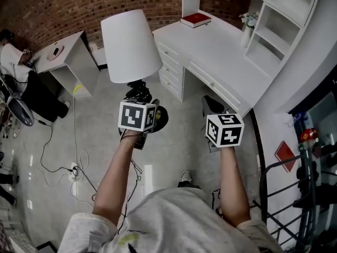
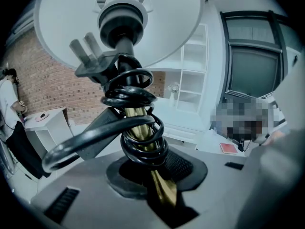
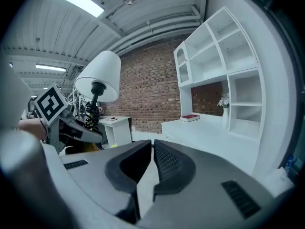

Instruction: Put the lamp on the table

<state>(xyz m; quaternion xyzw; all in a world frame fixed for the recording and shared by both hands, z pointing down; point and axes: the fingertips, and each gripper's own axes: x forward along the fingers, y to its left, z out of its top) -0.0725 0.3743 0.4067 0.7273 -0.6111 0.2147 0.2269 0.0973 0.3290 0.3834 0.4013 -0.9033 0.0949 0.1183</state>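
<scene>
The lamp (image 1: 130, 46) is up in the air over the floor, to the left of the white desk (image 1: 221, 51) and not touching it. My left tool (image 2: 155, 171) is pinching it by the brass stem (image 2: 143, 123), with the jaws clamped on either side of the metal. A black cord (image 2: 138, 142) is coiled round the stem just above the grip, and its plug (image 2: 93, 61) sticks out below the bulb socket. From the head view I see the white shade tipped away from me, above the left tool's marker cube. My right tool (image 3: 151, 163) hangs well apart to the right, near the desk's front edge. Its jaws are pressed almost together with nothing between them. A red book (image 1: 195, 19) lies at the far end of the desk.
</scene>
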